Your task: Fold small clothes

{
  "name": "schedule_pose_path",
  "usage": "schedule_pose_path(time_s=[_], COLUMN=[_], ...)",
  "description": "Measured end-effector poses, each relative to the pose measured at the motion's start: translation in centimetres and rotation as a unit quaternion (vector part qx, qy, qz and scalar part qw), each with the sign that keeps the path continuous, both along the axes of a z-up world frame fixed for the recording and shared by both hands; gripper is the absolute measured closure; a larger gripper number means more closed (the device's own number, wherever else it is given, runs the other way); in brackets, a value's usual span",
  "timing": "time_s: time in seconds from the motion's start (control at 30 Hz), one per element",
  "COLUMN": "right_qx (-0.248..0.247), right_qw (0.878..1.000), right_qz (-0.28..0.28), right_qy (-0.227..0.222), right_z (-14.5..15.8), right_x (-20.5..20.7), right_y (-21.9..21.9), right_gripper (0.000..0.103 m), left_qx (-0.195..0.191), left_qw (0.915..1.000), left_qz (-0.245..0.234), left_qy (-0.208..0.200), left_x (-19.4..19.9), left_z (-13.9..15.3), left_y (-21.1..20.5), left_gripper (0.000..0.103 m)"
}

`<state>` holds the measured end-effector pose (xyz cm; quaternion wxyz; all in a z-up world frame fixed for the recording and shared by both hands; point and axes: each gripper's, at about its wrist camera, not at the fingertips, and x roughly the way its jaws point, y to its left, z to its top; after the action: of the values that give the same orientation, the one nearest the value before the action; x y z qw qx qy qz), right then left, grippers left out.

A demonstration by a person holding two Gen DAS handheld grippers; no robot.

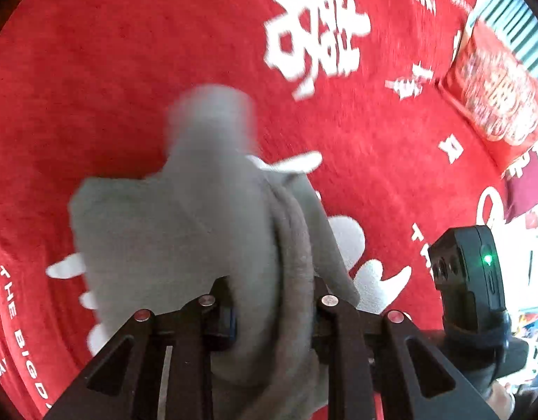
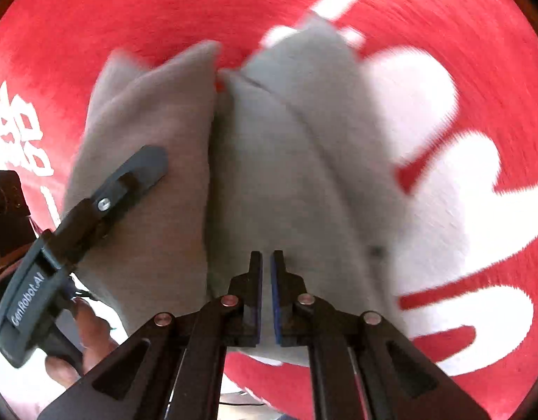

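Observation:
A small grey garment (image 1: 185, 217) hangs bunched over the red cloth (image 1: 129, 70), blurred by motion. My left gripper (image 1: 272, 308) is shut on a thick fold of it, the fabric filling the gap between the jaws. In the right wrist view the same garment (image 2: 286, 161) spreads in front in two folds. My right gripper (image 2: 267, 280) has its jaws almost together with a thin gap, at the garment's near edge; I cannot tell if fabric sits between them. The left gripper's finger (image 2: 129, 178) lies on the garment at left.
The red cloth carries large white characters (image 1: 314, 31) and white shapes (image 2: 461, 210). A red patterned packet (image 1: 496, 84) lies at the far right edge. The right gripper's black body with a green light (image 1: 472, 273) is at right. A hand (image 2: 83, 332) holds the left gripper.

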<state>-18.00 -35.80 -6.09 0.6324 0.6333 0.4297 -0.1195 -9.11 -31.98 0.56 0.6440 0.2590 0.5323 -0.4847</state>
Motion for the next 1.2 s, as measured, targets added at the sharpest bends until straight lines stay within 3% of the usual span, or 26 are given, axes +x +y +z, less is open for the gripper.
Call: schedule_pose_path(time_s=[0.1,0.27,0.3,0.33,0.37,0.4,0.43,0.47,0.53,0.67,0.8,0.83,0.9,0.93,1.03,1.13,1.2], right_qx=[0.030,0.064,0.076,0.089,0.097,0.105,0.115,0.128,0.144,0.141,0.080,0.054,-0.007,-0.042,-0.112,-0.120,-0.112], right_qw=[0.999,0.993,0.990,0.986,0.982,0.977,0.970,0.964,0.960,0.973,0.991,0.996,0.999,0.997,0.989,0.990,0.992], right_qz=[-0.021,-0.072,-0.090,-0.113,-0.131,-0.149,-0.166,-0.175,-0.168,-0.111,-0.029,-0.004,0.047,0.067,0.091,0.070,0.060], right_qy=[-0.023,-0.061,-0.074,-0.088,-0.098,-0.112,-0.133,-0.154,-0.172,-0.148,-0.099,-0.074,-0.012,0.009,-0.019,-0.022,0.010], right_z=[-1.3,-2.1,-2.3,-2.5,-2.6,-2.7,-2.7,-3.0,-3.1,-2.7,-0.7,-1.0,-0.1,0.7,3.6,3.9,3.0], right_x=[-1.3,-2.9,-3.2,-4.0,-4.7,-5.3,-6.1,-6.1,-5.7,-3.8,-0.1,1.7,2.8,3.0,1.7,0.1,1.0], right_y=[-0.4,-1.7,-2.1,-2.7,-3.3,-3.8,-4.7,-5.1,-6.3,-7.9,-9.5,-8.1,-8.0,-7.8,-7.8,-8.1,-8.1], right_gripper=[0.095,0.094,0.090,0.073,0.058,0.035,0.027,0.026,0.026,0.026,0.028,0.043,0.089,0.089,0.089,0.089,0.089], left_qx=[-0.006,-0.046,-0.057,-0.063,-0.063,-0.058,-0.053,-0.044,-0.018,0.043,0.037,0.041,0.059,0.070,0.060,0.055,0.058], left_qw=[0.9991,0.9986,0.9980,0.9973,0.9969,0.9964,0.9958,0.9946,0.9932,0.9848,0.9801,0.9784,0.9757,0.9747,0.9781,0.9820,0.9840], left_qz=[-0.004,-0.007,0.005,0.021,0.034,0.058,0.074,0.093,0.112,0.163,0.191,0.200,0.206,0.207,0.194,0.173,0.159], left_qy=[0.041,0.025,0.026,0.030,0.031,0.023,0.011,-0.009,-0.027,-0.043,-0.038,-0.035,-0.044,-0.049,-0.048,-0.052,-0.055], left_x=[-1.2,-1.2,-0.6,0.6,1.3,2.7,3.6,4.5,5.9,8.4,9.2,9.5,9.6,9.5,8.8,7.9,7.4], left_z=[-0.3,3.0,3.9,4.6,4.9,5.1,5.1,5.1,4.5,1.9,0.6,0.1,-0.8,-1.2,-1.3,-1.8,-2.7], left_y=[-0.8,1.1,2.1,3.1,3.7,4.8,5.9,6.9,8.4,11.3,12.6,12.9,12.9,12.8,12.8,12.0,11.5], left_gripper=[0.079,0.079,0.079,0.079,0.071,0.042,0.028,0.021,0.021,0.021,0.001,0.001,0.001,0.001,0.002,0.002,0.002])
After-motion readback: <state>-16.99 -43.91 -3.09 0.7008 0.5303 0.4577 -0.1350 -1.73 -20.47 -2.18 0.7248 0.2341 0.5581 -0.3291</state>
